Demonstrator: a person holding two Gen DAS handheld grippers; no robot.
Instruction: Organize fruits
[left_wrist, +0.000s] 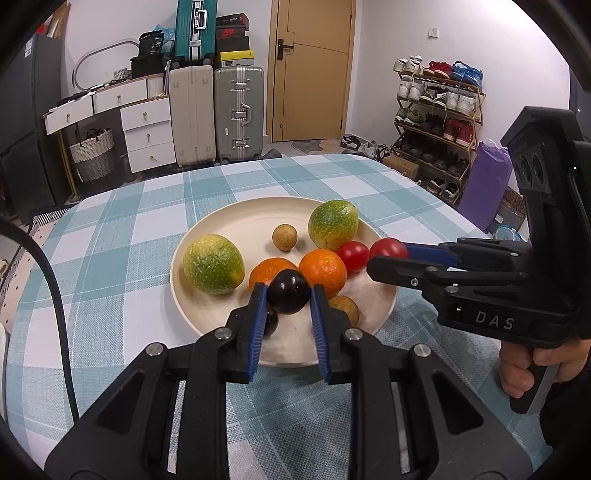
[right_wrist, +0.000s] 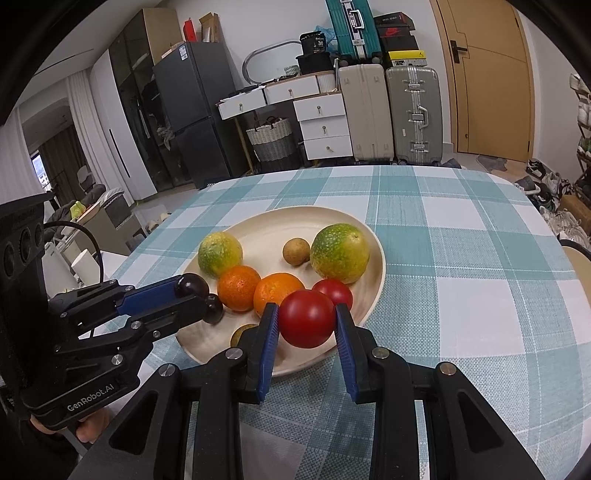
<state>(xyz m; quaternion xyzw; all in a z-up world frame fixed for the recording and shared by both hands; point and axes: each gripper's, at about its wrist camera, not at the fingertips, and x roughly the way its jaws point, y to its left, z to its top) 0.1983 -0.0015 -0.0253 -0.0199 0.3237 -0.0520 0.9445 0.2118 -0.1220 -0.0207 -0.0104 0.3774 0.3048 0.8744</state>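
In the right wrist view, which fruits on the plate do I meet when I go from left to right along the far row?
Left green-yellow citrus → small brown round fruit → right green-yellow citrus, all on the plate.

A wooden door (left_wrist: 312, 70) stands at twelve o'clock in a white wall. Suitcases (left_wrist: 218, 114) and white drawers (left_wrist: 146, 125) sit at eleven, a shoe rack (left_wrist: 437, 122) at two, a dark fridge (right_wrist: 188, 110) at ten.

Checked tablecloth (left_wrist: 110, 236), wooden door (left_wrist: 312, 70), suitcases (left_wrist: 239, 110), shoe rack (left_wrist: 439, 122), dark fridge (right_wrist: 184, 110)
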